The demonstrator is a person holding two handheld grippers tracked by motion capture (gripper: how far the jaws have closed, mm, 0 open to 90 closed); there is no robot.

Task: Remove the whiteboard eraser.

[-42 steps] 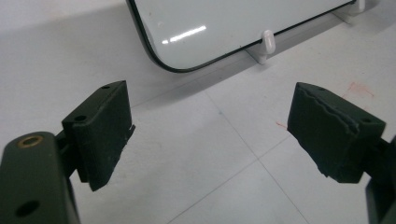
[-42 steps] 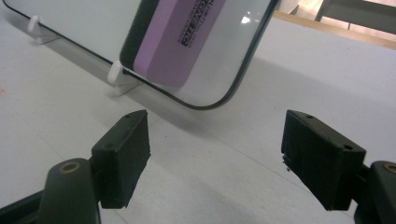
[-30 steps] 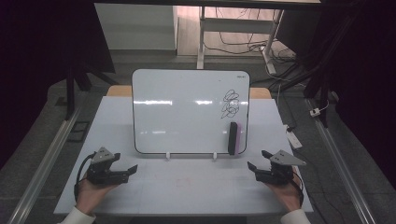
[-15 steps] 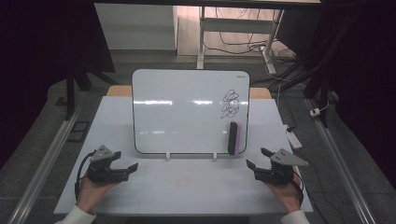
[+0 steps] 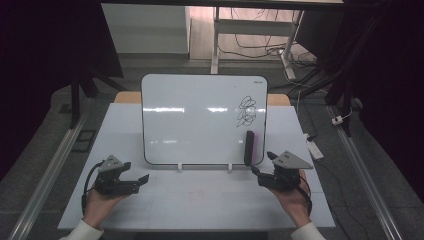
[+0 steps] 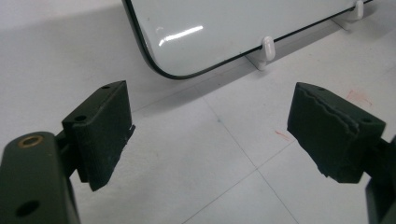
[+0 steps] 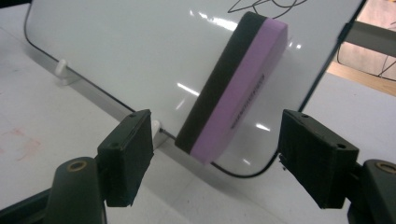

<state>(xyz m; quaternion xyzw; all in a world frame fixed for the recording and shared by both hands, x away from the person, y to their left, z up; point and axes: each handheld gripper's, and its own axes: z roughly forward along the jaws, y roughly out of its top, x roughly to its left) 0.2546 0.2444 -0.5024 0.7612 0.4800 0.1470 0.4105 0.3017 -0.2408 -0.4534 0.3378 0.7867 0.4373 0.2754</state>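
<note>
A whiteboard (image 5: 200, 117) stands tilted on two small white stands at the middle of the table, with a black scribble (image 5: 246, 111) near its upper right. A purple and black eraser (image 5: 249, 148) clings to the board's lower right (image 7: 233, 88). My right gripper (image 5: 264, 167) is open just right of and below the eraser, which shows a short way ahead of its spread jaws (image 7: 215, 158). My left gripper (image 5: 136, 179) is open over bare table near the board's lower left corner (image 6: 159, 70), with nothing between its jaws (image 6: 210, 135).
The white table (image 5: 200, 200) has faint red marks in front of the board. Metal rails run along both sides of the table, and a table frame with cables (image 5: 255, 45) stands behind. A small white device (image 5: 314, 148) lies at the right edge.
</note>
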